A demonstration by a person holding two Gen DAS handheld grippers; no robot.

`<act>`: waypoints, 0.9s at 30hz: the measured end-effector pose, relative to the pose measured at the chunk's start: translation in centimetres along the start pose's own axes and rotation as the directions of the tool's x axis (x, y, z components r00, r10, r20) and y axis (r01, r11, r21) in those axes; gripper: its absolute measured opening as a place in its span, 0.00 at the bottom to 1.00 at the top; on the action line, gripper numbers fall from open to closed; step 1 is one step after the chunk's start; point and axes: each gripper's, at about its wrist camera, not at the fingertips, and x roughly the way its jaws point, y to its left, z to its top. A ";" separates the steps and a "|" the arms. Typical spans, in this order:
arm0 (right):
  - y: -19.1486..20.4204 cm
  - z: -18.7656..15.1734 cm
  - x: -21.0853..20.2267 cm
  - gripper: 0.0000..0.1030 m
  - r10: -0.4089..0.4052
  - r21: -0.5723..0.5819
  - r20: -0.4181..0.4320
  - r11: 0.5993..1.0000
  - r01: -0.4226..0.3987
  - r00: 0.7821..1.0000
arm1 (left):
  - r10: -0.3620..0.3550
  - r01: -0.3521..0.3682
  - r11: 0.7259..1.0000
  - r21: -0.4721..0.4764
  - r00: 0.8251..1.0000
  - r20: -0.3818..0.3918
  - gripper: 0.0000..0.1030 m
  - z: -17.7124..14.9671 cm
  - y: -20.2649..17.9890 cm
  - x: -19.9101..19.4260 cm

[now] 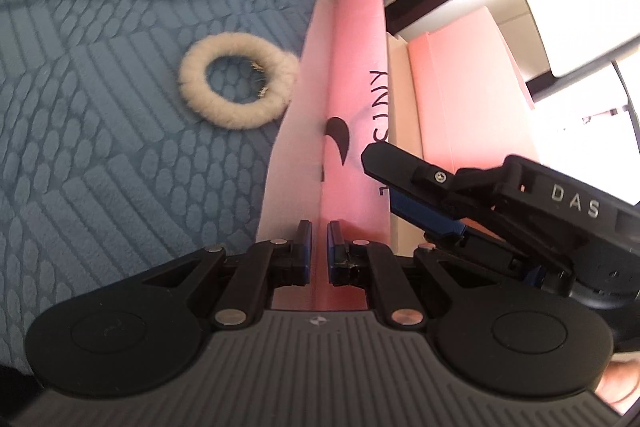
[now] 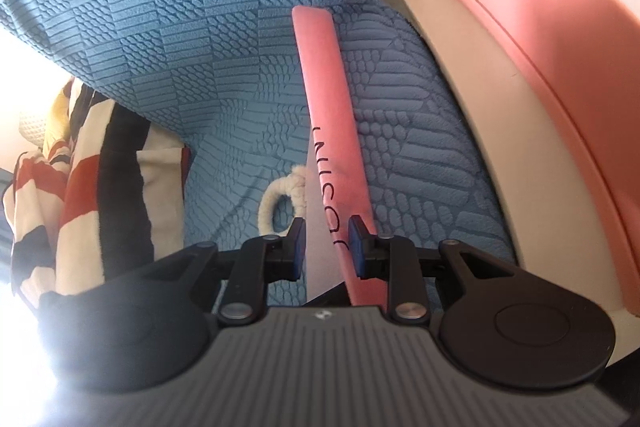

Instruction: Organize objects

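Left side: open blue bedspread (image 1: 100, 27), only the fluffy ring (image 1: 236, 81) there.
Right side: pink box (image 1: 472, 83) crowds the pink lid (image 1: 356, 67).

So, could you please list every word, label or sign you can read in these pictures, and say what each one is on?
"DAS": raised letters on the right claw, seen from the left wrist.
"SINY" and a partly hidden further letter, beside a dark curved logo mark: on the pink box lid, left wrist view.
"UNISO" roughly, partly hidden and uncertain: on the same lid's edge, right wrist view.
A small round emblem on each claw body: too small to read.
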 end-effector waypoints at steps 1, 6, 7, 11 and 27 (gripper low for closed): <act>0.1 -0.1 0.1 0.25 0.003 0.000 -0.004 1.000 -0.003 1.000 | 0.002 -0.002 1.000 -0.009 1.000 0.002 0.09 0.0 0.1 0.0; 0.3 -0.3 1.0 0.25 -0.004 -0.005 -0.025 1.000 0.004 1.000 | 0.006 -0.006 0.999 -0.035 1.000 0.005 0.09 0.1 0.4 -0.1; 0.3 -0.3 1.1 0.25 -0.004 -0.003 -0.026 1.000 0.004 1.000 | 0.007 -0.007 0.999 -0.040 1.000 0.005 0.09 0.2 0.5 -0.1; 0.6 -0.3 1.5 0.26 -0.007 -0.006 -0.026 1.000 0.007 1.000 | 0.009 -0.009 0.998 -0.055 1.000 0.008 0.09 0.3 0.7 -0.1; 1.2 -0.6 3.6 0.23 -0.033 -0.039 -0.060 0.999 0.030 0.998 | 0.056 -0.053 0.998 -0.043 0.995 0.086 0.09 2.0 1.7 -4.1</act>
